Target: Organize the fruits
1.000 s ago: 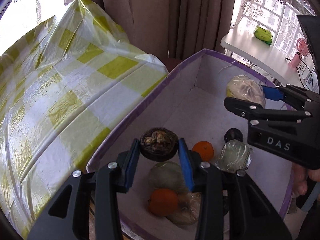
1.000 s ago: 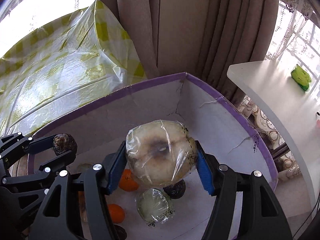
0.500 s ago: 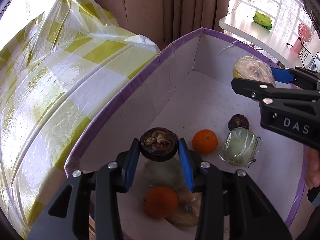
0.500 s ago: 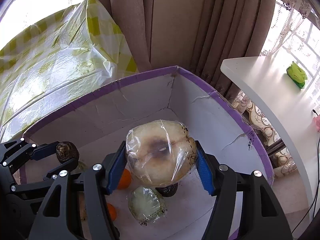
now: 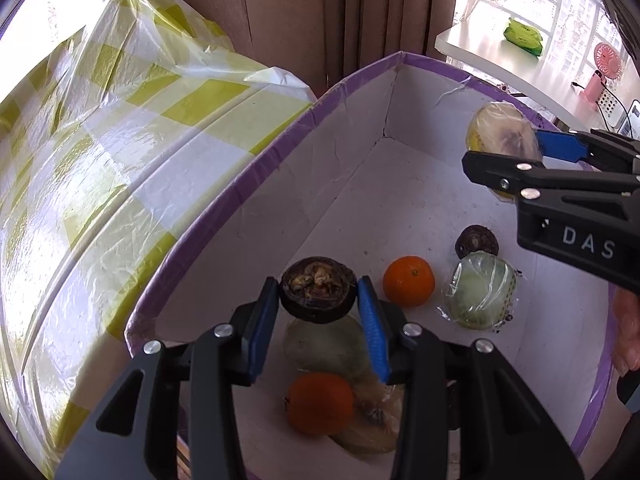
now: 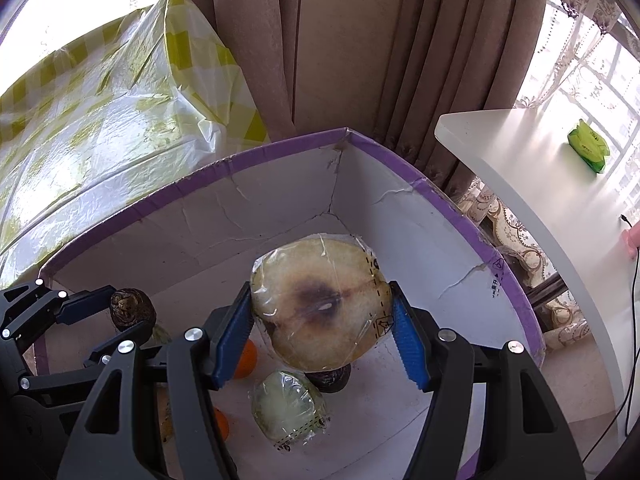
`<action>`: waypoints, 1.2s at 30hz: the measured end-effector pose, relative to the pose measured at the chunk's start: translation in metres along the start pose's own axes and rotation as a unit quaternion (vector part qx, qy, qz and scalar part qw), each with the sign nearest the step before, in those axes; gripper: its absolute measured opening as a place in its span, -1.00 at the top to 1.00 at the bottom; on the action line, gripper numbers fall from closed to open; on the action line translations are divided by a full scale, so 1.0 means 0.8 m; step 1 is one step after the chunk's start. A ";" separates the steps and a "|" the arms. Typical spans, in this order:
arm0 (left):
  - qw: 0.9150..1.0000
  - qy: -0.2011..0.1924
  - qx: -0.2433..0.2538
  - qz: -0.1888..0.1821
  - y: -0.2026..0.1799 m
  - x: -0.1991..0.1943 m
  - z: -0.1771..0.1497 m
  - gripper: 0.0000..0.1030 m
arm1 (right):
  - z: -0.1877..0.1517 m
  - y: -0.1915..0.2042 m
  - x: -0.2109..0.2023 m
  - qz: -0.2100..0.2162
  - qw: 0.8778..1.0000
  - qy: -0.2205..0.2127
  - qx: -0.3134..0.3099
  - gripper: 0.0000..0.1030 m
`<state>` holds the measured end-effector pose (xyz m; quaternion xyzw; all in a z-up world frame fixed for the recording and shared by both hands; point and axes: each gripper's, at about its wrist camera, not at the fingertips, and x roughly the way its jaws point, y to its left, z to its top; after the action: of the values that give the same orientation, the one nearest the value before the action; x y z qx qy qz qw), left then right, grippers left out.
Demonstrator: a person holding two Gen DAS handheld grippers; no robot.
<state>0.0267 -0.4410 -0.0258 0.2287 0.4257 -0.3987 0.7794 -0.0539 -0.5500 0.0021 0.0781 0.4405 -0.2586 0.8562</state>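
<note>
both tools hover over the box [image 5: 224,216]: left tool [image 5: 318,304] grips the dark fruit [image 5: 318,294], its jaws easing apart; right tool [image 6: 322,332] at two o'clock clamps the wrapped fruit half [image 6: 320,304]; next, lower and release.

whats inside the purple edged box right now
On the floor of the box: two oranges, a wrapped green fruit, a dark round fruit, and pale wrapped pieces partly hidden behind the left hand-held gripper, so their number is unclear.
</note>
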 end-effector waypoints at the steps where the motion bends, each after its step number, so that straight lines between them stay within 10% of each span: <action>1: 1.000 0.000 0.000 -0.001 0.000 0.000 0.000 0.13 | 0.000 0.000 0.000 0.000 1.000 -0.001 0.000 -0.24; 26: 1.000 -0.017 0.005 -0.006 -0.006 -0.010 -0.001 -0.12 | 0.001 -0.003 -0.007 -0.003 1.000 -0.016 0.003 -0.55; 36: 0.997 -0.074 -0.021 -0.004 0.000 -0.049 -0.006 -0.76 | -0.004 -0.008 -0.025 -0.010 0.999 -0.046 0.017 -0.68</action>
<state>0.0118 -0.4203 0.0049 0.1800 0.3759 -0.4086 0.8120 -0.0689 -0.5471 0.0166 0.0761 0.3970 -0.2776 0.8715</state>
